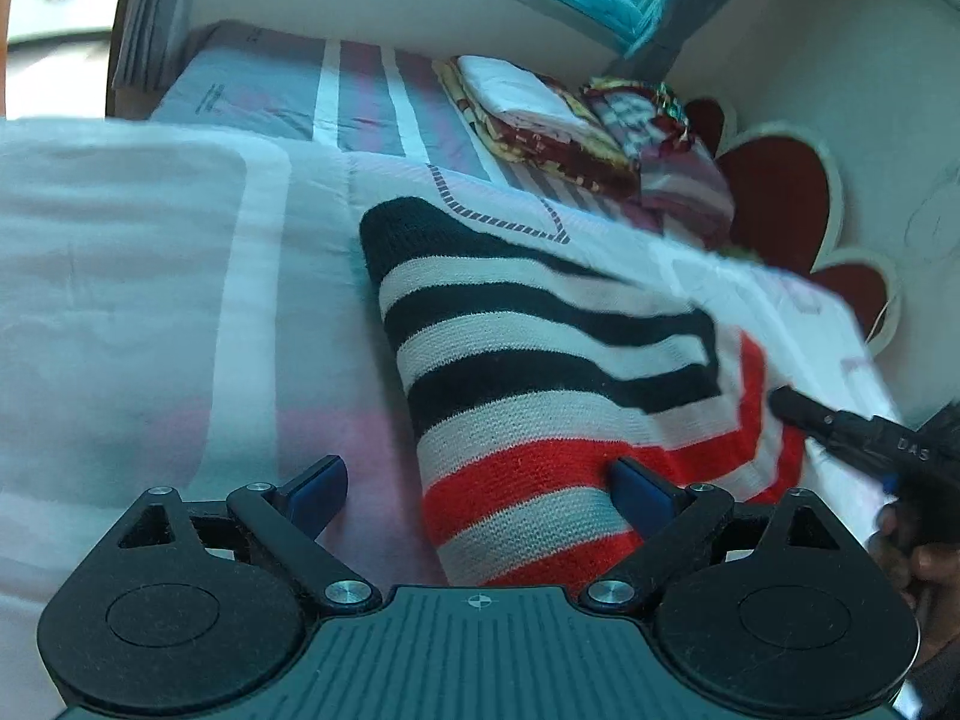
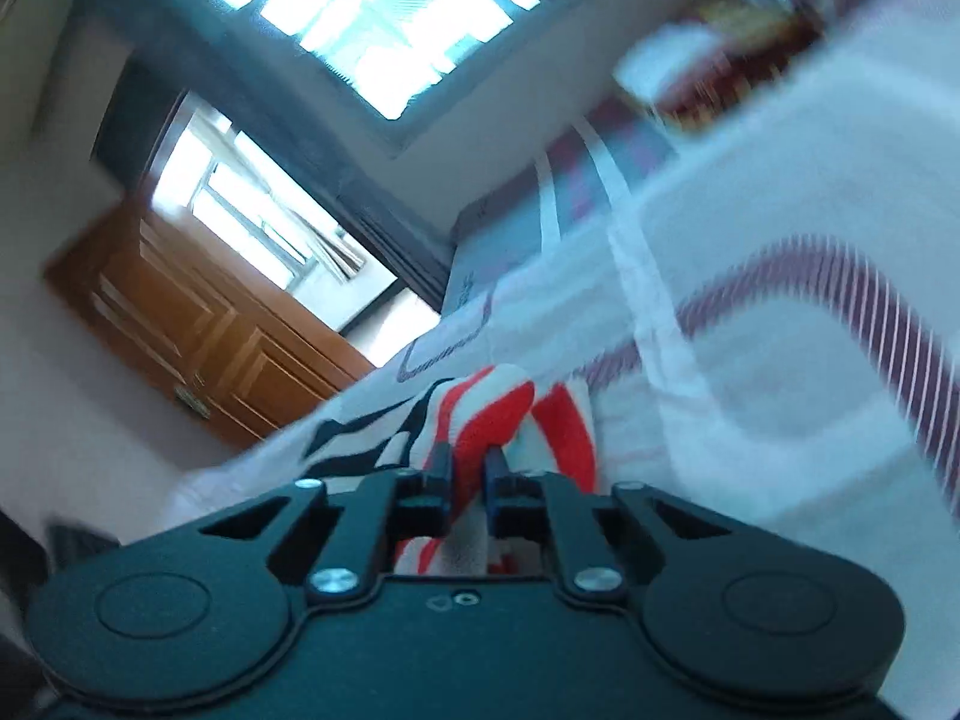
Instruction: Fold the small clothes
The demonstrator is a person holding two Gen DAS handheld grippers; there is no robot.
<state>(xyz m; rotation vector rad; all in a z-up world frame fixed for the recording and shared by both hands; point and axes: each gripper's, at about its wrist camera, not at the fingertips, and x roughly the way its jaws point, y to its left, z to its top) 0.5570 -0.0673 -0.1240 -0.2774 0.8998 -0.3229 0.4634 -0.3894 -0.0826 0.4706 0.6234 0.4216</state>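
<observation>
A small knitted garment (image 1: 540, 360) with black, white and red stripes lies folded on the bed sheet (image 1: 150, 300). My left gripper (image 1: 477, 480) hovers open over its near end: one blue pad is above the sheet, the other over a red stripe, and neither presses. In the left wrist view my right gripper (image 1: 786, 402) comes in from the right at the garment's red edge. In its own view the right gripper (image 2: 468, 456) is shut on a bunched red and white fold of the garment (image 2: 498, 402), which is raised off the sheet (image 2: 780, 390).
Folded blankets and a white cloth (image 1: 540, 114) are stacked at the far side of the bed, by a red heart-shaped headboard (image 1: 774, 198). A person's hand (image 1: 906, 552) holds the right gripper. A wooden door (image 2: 198, 324) and bright windows (image 2: 390, 18) lie beyond the bed.
</observation>
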